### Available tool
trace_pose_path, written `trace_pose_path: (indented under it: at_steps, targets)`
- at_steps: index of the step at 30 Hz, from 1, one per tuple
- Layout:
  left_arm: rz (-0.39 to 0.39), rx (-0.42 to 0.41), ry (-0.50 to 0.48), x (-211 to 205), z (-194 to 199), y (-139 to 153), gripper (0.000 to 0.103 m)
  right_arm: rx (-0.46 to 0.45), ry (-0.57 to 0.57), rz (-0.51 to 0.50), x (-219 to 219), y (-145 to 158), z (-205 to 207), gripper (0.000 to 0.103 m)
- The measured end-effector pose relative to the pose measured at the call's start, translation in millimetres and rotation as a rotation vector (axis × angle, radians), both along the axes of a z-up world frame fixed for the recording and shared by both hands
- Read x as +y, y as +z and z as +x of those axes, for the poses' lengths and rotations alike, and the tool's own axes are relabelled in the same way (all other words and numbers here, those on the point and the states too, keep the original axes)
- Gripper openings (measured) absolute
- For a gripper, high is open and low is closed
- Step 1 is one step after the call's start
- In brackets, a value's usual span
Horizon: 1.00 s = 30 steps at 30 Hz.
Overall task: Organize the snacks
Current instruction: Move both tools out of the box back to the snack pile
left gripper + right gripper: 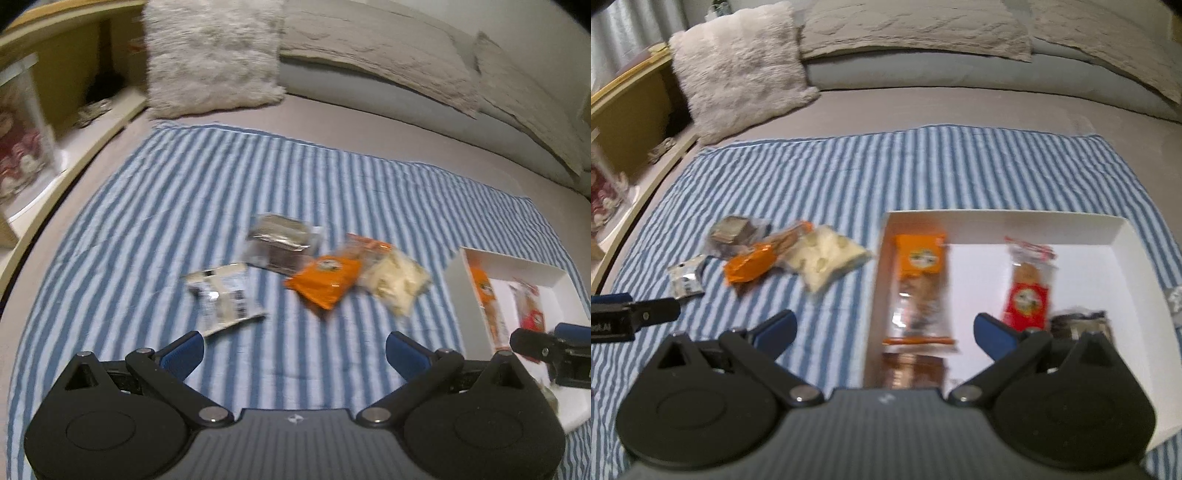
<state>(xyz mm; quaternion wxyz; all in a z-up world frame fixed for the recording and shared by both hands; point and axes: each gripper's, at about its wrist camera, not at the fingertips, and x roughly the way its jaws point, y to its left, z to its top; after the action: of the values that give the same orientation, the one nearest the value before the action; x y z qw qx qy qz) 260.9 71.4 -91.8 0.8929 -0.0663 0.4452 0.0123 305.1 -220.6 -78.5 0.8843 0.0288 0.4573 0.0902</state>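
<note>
Loose snacks lie on the striped cloth (184,206): a silver packet (223,295), a dark clear-wrapped packet (280,243), an orange packet (325,282) and a pale cracker bag (397,280). The white box (1126,258) holds an orange-topped snack (919,288), a red-labelled snack (1028,291) and a dark packet (1078,323). My left gripper (295,350) is open and empty, just short of the silver packet. My right gripper (884,334) is open and empty over the box's near left part. The loose snacks also show in the right wrist view (827,262).
The cloth lies on a grey bed. A fluffy pillow (214,55) and grey pillows (376,48) line the far side. A wooden shelf (55,92) runs along the left edge. The right gripper's tip shows in the left wrist view (546,341).
</note>
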Motion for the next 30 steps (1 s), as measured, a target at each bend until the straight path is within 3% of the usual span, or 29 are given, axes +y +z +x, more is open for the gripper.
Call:
trace_pose_path:
  at_steps: [15, 23, 25, 27, 30]
  targets:
    - [-0.018, -0.053, 0.133, 56.3, 13.1, -19.1, 0.103, -0.009, 0.06, 0.11, 83.0, -17.9, 22.0, 0.103]
    - [-0.009, -0.079, 0.14, 61.1, 35.1, -37.0, 0.103, 0.074, -0.131, 0.413, 91.8, -45.4, 55.6, 0.103]
    - [-0.002, -0.08, 0.129, 57.9, 43.1, -42.7, 0.103, 0.099, -0.181, 0.484, 92.5, -55.6, 64.6, 0.097]
    - [0.011, -0.076, 0.115, 54.0, 49.9, -48.0, 0.103, 0.119, -0.206, 0.523, 94.9, -65.6, 73.3, 0.081]
    - [0.052, -0.056, 0.093, 47.1, 61.1, -58.7, 0.103, 0.164, -0.224, 0.561, 102.1, -81.8, 86.7, 0.072]
